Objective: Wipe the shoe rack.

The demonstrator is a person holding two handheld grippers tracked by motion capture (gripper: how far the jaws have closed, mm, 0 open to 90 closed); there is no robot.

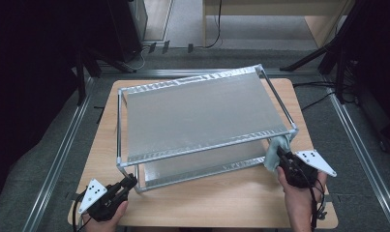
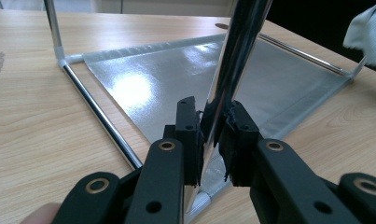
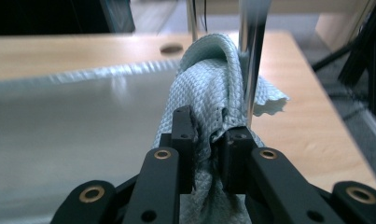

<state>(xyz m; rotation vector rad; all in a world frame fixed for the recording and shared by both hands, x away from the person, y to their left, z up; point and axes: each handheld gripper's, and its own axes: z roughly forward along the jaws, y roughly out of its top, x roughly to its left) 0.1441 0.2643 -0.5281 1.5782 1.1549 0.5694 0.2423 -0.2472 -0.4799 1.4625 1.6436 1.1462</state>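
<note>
Left gripper (image 2: 212, 140) pinches near-left chrome upright post (image 2: 232, 70) of two-tier silver metal rack (image 1: 202, 113). Right gripper (image 3: 209, 140) clamps pale-green woven cloth (image 3: 204, 93) against post just ahead. Wiping seemingly underway; most of rack likely left.

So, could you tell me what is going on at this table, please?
A person is wiping a two-shelf metal rack on the wooden table. The left gripper is shut on the rack's near-left post, steadying it. The right gripper is shut on a pale cloth pressed against the near-right post.
</note>
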